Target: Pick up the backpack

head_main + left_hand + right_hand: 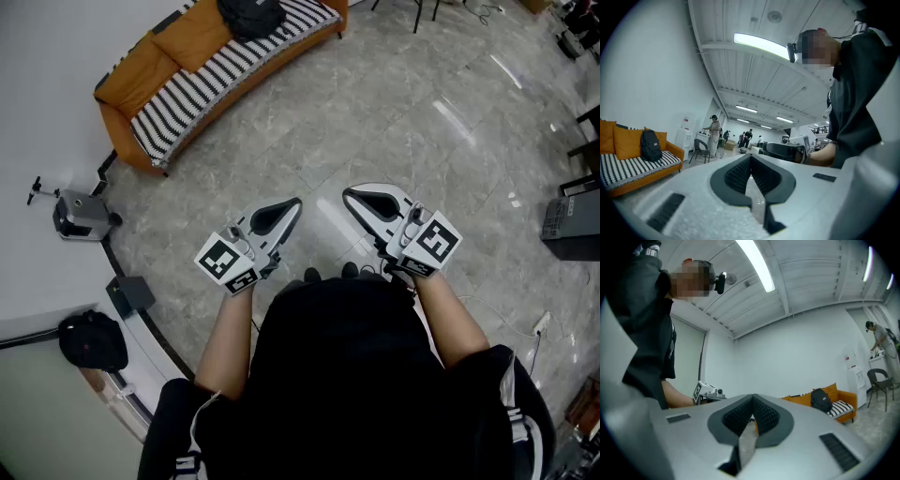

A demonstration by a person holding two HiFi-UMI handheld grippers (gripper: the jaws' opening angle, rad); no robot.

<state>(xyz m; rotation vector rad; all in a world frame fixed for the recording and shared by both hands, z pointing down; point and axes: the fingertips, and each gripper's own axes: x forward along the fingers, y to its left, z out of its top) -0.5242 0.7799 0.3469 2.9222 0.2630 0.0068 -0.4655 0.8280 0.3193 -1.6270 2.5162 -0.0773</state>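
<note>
Grey stone floor (403,122), orange sofa (127,80) with striped seat. Backpack (251,14): black, sitting upright on sofa against the cushions. Left claw (291,208) and right claw (354,197) clenched, empty, well apart from it.

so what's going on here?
A person stands on the tiled floor with a gripper in each hand. The left gripper and right gripper are both shut, empty and held level in front of the body. The black backpack sits on the orange sofa across the room, untouched; the pickup hasn't started.
</note>
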